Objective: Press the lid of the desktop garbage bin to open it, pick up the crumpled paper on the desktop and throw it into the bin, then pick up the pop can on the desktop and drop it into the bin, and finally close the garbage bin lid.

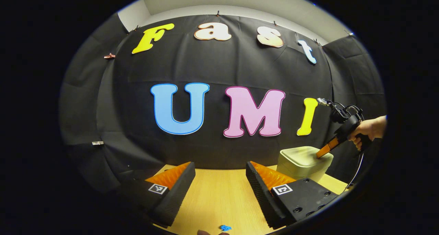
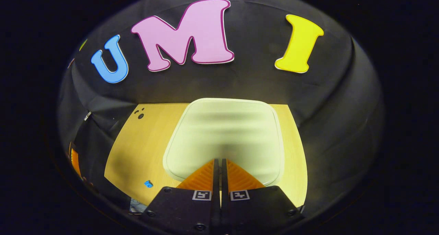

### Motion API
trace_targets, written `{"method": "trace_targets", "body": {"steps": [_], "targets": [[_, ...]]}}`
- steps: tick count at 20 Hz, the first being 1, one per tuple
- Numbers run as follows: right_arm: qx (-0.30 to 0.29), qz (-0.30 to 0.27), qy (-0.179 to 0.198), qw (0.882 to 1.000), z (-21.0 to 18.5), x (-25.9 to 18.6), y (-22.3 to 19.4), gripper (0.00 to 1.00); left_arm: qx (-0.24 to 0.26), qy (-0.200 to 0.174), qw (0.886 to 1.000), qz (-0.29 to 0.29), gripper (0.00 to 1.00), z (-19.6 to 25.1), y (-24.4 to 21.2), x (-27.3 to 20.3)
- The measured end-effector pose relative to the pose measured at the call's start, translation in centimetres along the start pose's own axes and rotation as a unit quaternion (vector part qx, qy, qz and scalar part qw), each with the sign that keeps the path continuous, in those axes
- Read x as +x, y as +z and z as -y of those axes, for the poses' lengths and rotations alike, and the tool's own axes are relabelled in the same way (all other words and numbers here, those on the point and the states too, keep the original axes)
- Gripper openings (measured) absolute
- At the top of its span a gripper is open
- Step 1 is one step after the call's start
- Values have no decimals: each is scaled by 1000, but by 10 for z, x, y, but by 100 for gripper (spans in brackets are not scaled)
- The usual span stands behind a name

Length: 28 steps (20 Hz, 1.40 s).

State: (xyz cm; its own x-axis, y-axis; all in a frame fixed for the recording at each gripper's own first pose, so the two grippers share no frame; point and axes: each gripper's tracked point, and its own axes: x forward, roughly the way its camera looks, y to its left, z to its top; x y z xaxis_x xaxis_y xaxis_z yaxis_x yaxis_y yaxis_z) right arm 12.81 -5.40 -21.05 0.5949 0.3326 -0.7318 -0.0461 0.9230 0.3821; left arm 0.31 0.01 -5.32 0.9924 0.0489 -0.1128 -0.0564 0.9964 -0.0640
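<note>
Where the pale wooden tabletop (image 1: 223, 194) meets the black cloth wall, one small garbage bin (image 1: 301, 166) of pale green plastic stands near the far right corner, a squat box with rounded corners and smooth, slightly glossy sides. Its lid (image 2: 223, 135) is a flat rounded square with a thin raised rim, and it lies closed and level on the body.

In the right gripper view, the right gripper (image 2: 219, 161) has its two ribbed, wedge-shaped fingers clenched together with only a thin slit between them and nothing held. Their tips rest on the near edge of the lid, or just above it; the blur there makes contact hard to judge. From the left gripper view the same tool slants down onto the bin top, gripped by a person's hand (image 1: 367, 130), with black cables looping from its back.

The left gripper (image 1: 221, 169) hovers over the bare middle of the table, well apart from the bin, its two ridged fingers spread wide and released. Each finger block carries one small square black-and-white marker.

One tiny blue scrap (image 1: 225, 227) lies on the wood by the table's near edge.
</note>
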Motion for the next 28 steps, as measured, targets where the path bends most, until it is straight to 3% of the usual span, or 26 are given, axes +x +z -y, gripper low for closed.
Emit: {"method": "trace_targets", "body": {"steps": [10, 20, 24, 25, 28], "targets": [[13, 34, 7, 999, 2, -8, 14, 5, 3, 0, 1000, 0, 96, -1, 2, 1], [30, 87, 32, 995, -29, -59, 28, 5, 6, -14, 1000, 6, 95, 4, 7, 0], [5, 97, 14, 995, -30, -75, 19, 5, 9, -20, 1000, 8, 95, 3, 8, -4], [-5, 96, 4, 995, -28, -78, 16, 1, 10, -22, 1000, 8, 95, 2, 8, -6], [-20, 98, -10, 995, -34, -86, 4, 6, 12, -28, 1000, 0, 95, 1, 3, -11]]}}
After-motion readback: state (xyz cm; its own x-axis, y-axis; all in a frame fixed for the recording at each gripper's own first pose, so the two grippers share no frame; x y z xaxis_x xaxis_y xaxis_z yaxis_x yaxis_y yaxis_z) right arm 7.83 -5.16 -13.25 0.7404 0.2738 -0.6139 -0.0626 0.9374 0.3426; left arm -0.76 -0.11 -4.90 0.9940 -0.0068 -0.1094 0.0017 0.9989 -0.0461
